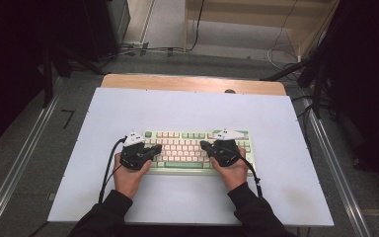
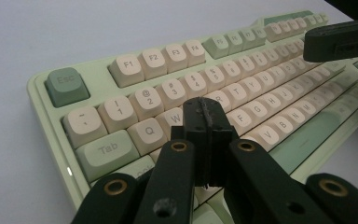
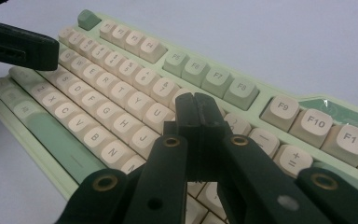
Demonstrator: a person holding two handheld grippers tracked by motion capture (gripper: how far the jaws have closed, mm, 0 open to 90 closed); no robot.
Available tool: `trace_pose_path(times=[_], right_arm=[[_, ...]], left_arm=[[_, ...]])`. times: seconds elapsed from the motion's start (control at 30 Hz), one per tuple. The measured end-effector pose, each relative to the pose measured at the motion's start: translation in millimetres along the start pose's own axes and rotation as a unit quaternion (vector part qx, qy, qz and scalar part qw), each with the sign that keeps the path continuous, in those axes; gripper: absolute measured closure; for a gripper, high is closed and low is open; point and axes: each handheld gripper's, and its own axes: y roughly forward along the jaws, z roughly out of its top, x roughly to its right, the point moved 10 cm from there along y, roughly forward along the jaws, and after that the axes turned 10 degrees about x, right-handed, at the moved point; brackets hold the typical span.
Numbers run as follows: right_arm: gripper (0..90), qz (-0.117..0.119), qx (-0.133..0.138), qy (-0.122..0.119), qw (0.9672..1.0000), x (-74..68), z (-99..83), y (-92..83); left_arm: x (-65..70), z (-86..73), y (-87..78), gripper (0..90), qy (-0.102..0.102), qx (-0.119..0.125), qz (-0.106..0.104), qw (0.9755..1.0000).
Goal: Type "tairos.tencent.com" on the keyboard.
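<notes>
Left tongs (image 1: 156,148) and right tongs (image 1: 205,145), each pressed together and holding nothing, poised over the green keyboard (image 1: 187,140) on the white counter (image 1: 187,106).

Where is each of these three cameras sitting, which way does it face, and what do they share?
High view: above the person's side, looking forward and down on the white table; both forearms, left gripper and right gripper show.
Left gripper view: rides the left gripper, looking along its shut jaws over the keyboard near the W key.
Right gripper view: rides the right gripper, jaws shut, over the keys near I.
Shared: all show the keyboard; each gripper view catches the other gripper.
</notes>
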Motion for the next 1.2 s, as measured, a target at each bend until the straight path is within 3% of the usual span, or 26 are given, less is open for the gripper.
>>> trace_pose_path(times=[1.2], right_arm=[[87.8, 0.000, 0.000, 0.000, 1.0000, -0.3, 0.2, -1.8]], left_arm=[[2.4, -8.5, 9.2, 90.0, 0.007, -0.019, -0.002, 0.9998]])
